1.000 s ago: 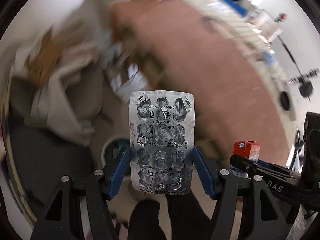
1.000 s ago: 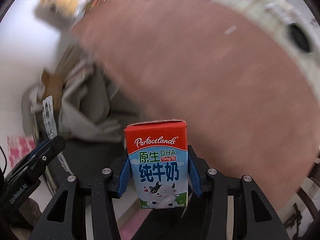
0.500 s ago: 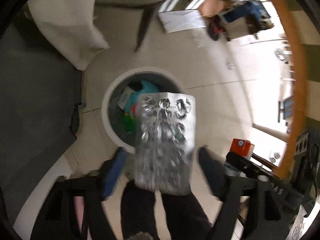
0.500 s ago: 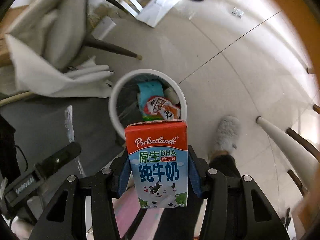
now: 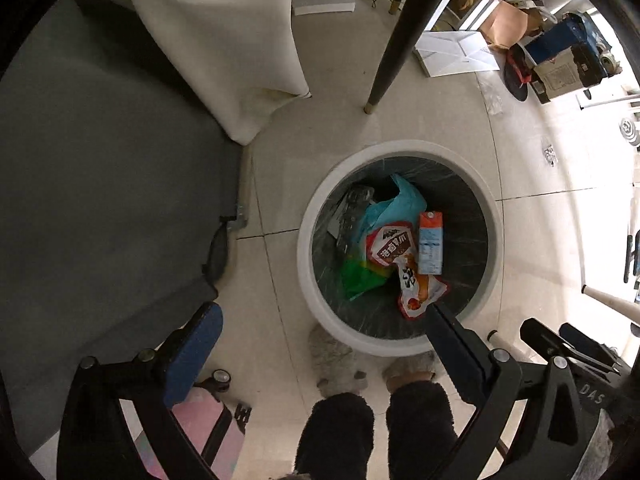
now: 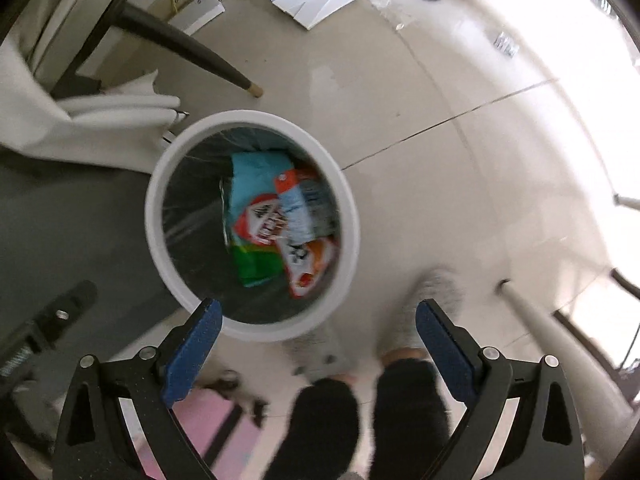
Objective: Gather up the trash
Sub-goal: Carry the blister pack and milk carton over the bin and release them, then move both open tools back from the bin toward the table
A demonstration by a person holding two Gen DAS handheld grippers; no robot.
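moved: milk carton point(image 5: 431, 243) and blister pack point(image 5: 352, 208) dropped into bin point(image 5: 308, 264)
left gripper point(image 5: 320, 344): jaws opening, empty
right gripper point(image 6: 316, 336): jaws opening, empty

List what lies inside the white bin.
In the white bin: milk carton, red snack bag, blue-green bag, blister pack. Anything beneath them is covered.
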